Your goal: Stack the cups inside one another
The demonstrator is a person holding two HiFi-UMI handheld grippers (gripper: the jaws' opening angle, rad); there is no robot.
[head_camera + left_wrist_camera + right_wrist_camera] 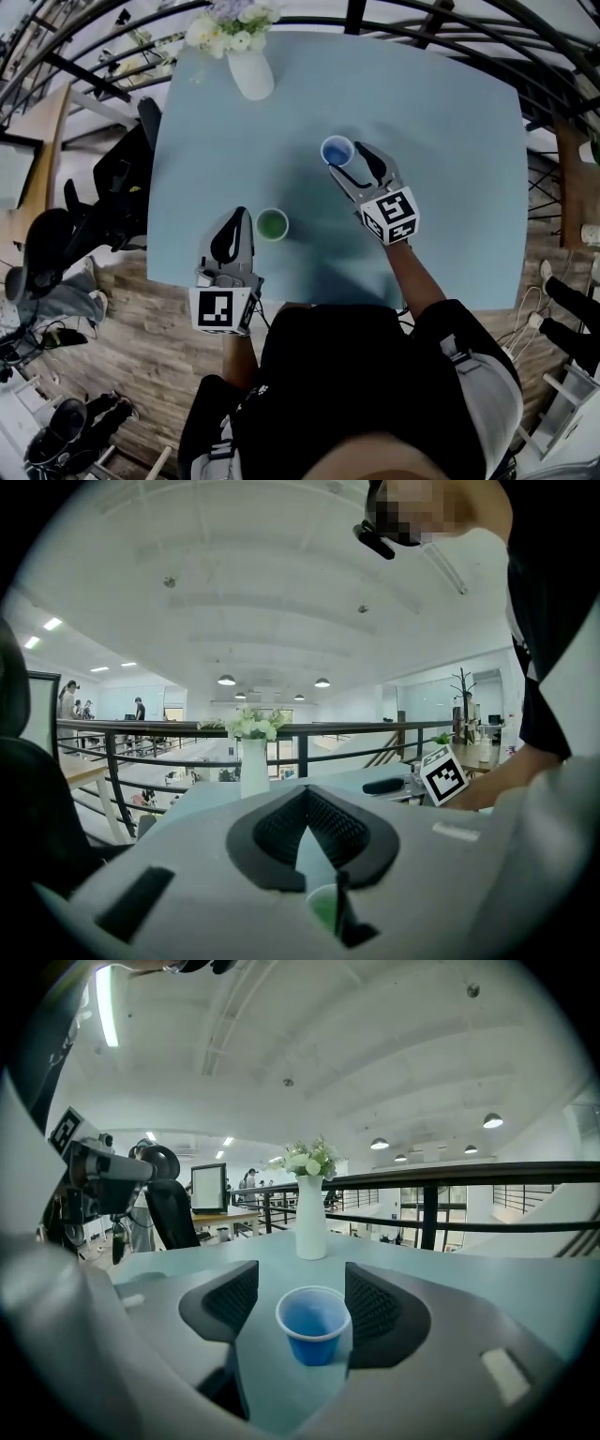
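While the right gripper (350, 161) stands released, jaws apart on either side of the upright blue cup (337, 150) on the pale blue table (450, 187), the left gripper (240, 217) is clenched empty, tips together, just beside the green cup (272, 224).

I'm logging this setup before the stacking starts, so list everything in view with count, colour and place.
table: one, light blue, under everything
vase: one, white, table's far left corner, holding pale flowers
blue cup: one, upright, between the jaws of the right hand-held gripper
green cup: one, upright, just right of the tips of the left hand-held gripper
railing: black, beyond the table's far edge
chairs: black, left of the table, count unclear
left hand-held gripper: grey, black pads, jaw tips together, nothing between
right hand-held gripper: grey, black pads, jaws apart around the blue cup
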